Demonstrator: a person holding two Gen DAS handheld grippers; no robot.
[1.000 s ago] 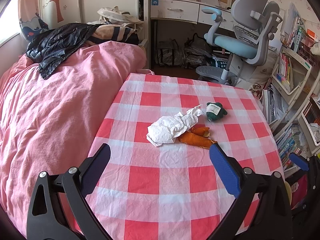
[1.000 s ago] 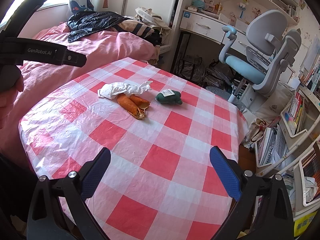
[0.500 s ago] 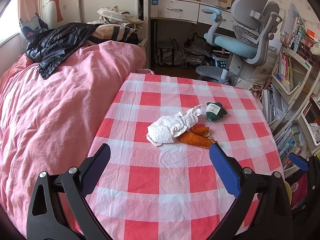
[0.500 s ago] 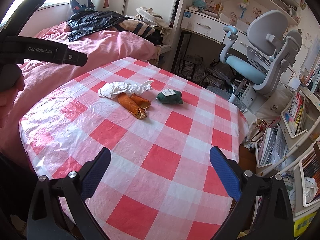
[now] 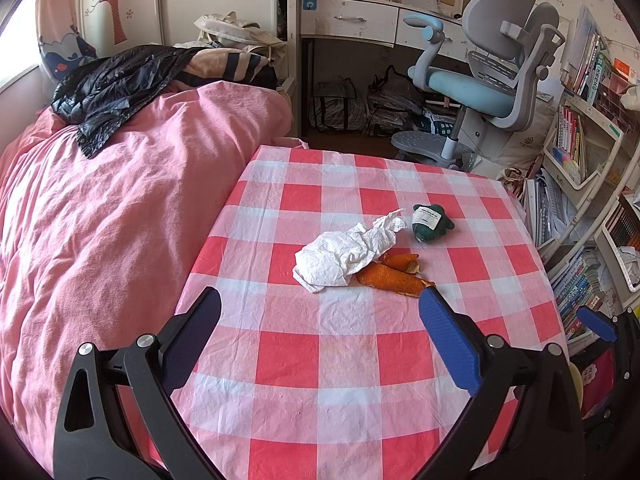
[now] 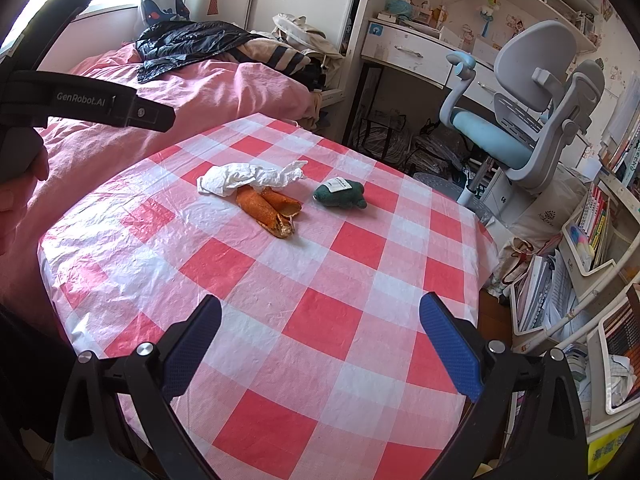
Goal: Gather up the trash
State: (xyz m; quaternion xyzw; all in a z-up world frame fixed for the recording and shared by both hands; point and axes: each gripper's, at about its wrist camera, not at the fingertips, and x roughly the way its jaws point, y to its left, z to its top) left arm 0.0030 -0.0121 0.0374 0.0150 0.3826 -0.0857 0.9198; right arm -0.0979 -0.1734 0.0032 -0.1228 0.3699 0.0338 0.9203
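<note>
A crumpled white tissue [image 5: 346,252] [image 6: 248,176], orange peel pieces [image 5: 394,274] [image 6: 270,208] and a small dark green object with a white label [image 5: 430,222] [image 6: 340,195] lie together on a table with a red-and-white checked cloth [image 5: 340,360] [image 6: 320,300]. My left gripper [image 5: 320,320] is open and empty, held above the near part of the table, short of the trash. My right gripper [image 6: 320,328] is open and empty, further back over the table. The left gripper's body [image 6: 80,100] shows at the left of the right wrist view.
A bed with a pink cover [image 5: 100,220] lies along the table's left side, with a black jacket [image 5: 116,84] on it. A grey-blue desk chair [image 5: 488,80] and a desk [image 5: 352,20] stand beyond the table. Shelves of books [image 5: 580,152] line the right.
</note>
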